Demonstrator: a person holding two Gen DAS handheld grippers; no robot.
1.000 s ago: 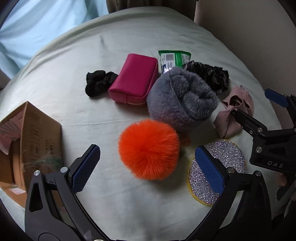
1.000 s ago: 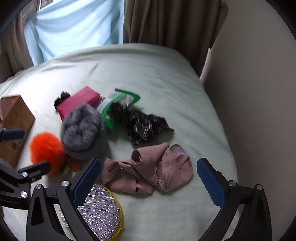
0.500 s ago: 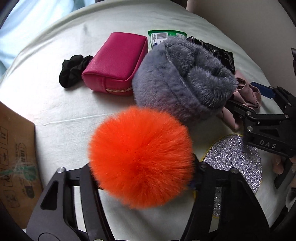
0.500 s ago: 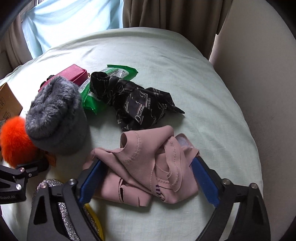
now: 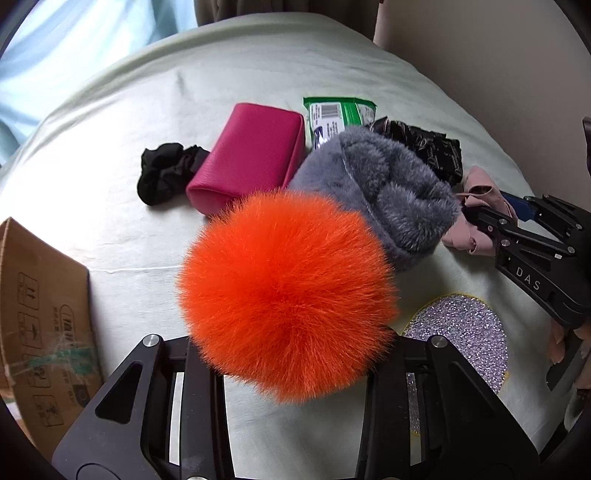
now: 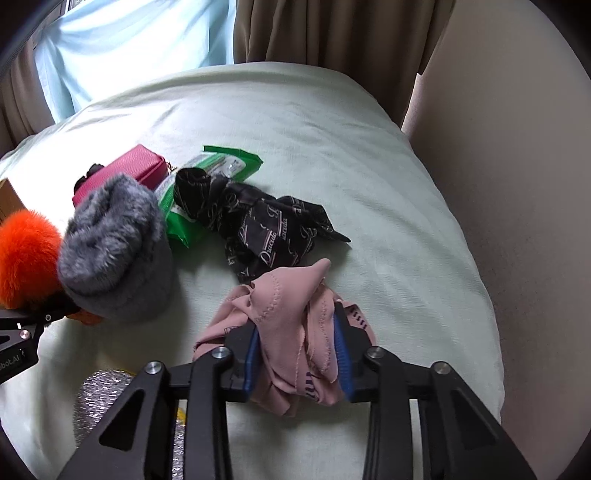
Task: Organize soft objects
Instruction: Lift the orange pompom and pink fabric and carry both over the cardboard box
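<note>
My left gripper (image 5: 291, 354) is shut on a fluffy orange pompom (image 5: 288, 291), which hides its fingertips; the pompom also shows at the left edge of the right wrist view (image 6: 26, 258). My right gripper (image 6: 299, 362) is shut on a bunched pink cloth (image 6: 291, 314), seen too in the left wrist view (image 5: 476, 218). A grey furry hat (image 5: 380, 199) sits just behind the pompom. A black patterned scarf (image 6: 266, 225) lies beyond the pink cloth.
On the pale green bedsheet (image 5: 229, 92) lie a pink pouch (image 5: 251, 162), a black scrunchie (image 5: 162, 177), a green wipes pack (image 5: 336, 114) and a glittery silver disc (image 5: 458, 332). A cardboard box (image 5: 40, 317) stands at the left. Curtains (image 6: 325, 33) hang behind.
Both grippers moved forward and closed: the left one onto the orange pompom, the right one onto the pink cloth, which is now bunched between its fingers.
</note>
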